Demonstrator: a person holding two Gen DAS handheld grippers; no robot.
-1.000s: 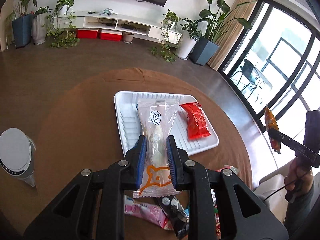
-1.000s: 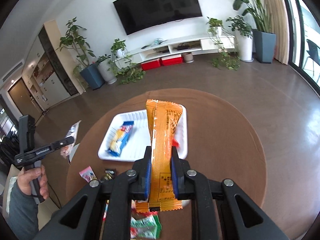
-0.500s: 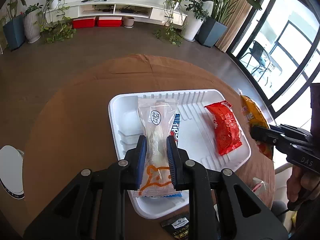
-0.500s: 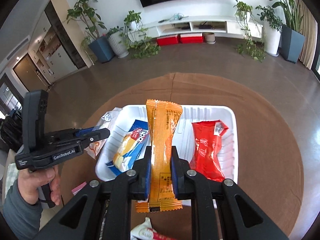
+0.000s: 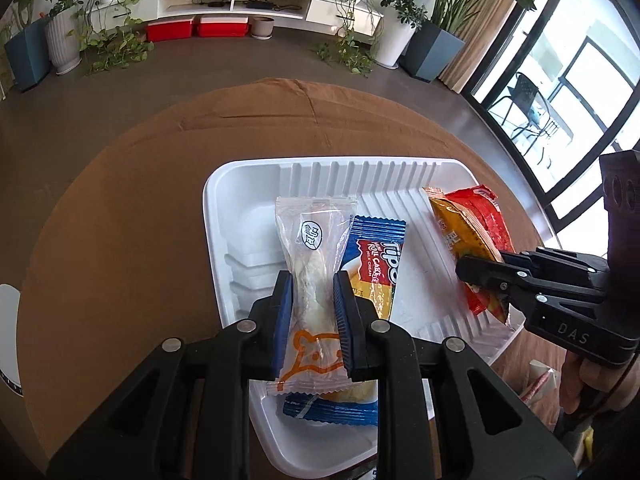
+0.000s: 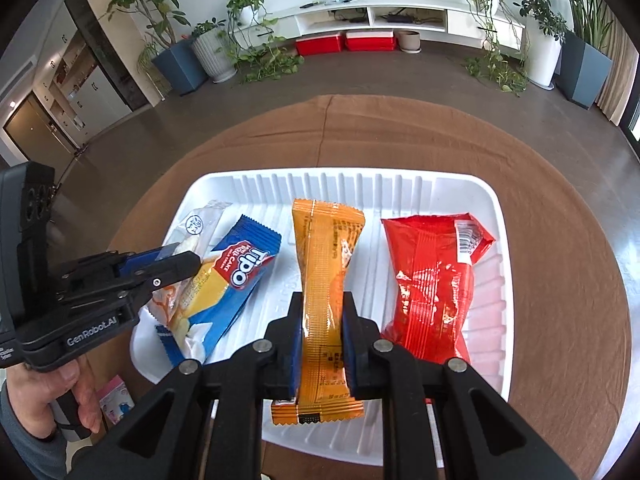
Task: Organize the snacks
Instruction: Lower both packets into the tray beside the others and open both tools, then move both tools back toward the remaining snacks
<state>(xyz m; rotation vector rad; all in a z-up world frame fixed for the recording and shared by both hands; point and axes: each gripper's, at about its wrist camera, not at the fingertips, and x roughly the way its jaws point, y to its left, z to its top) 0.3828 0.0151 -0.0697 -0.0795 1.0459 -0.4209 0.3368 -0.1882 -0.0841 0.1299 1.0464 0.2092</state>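
My left gripper [image 5: 312, 292] is shut on a clear-wrapped pastry with an orange bear print [image 5: 310, 264], held just over the left part of the white ribbed tray [image 5: 224, 208]. Beside it in the tray lies a blue Tipo cake pack [image 5: 374, 256]. My right gripper [image 6: 322, 312] is shut on an orange snack bar [image 6: 326, 256], low over the tray's middle [image 6: 440, 188], between the blue Tipo pack [image 6: 236, 272] and a red snack bag [image 6: 432, 280]. The left gripper [image 6: 176, 264] shows at the left of the right wrist view, the right gripper [image 5: 476, 276] at the right of the left wrist view.
The tray sits on a round brown table [image 5: 120, 200]. Loose snacks lie off the tray near the front edge: a pink pack [image 6: 114, 400] and a small white packet [image 5: 540, 376]. A white round object [image 5: 8, 332] stands at the table's left. Plants and a TV shelf line the far wall.
Both grippers have come forward and down over the tray with their snacks still held. The tray now fills much more of both views.
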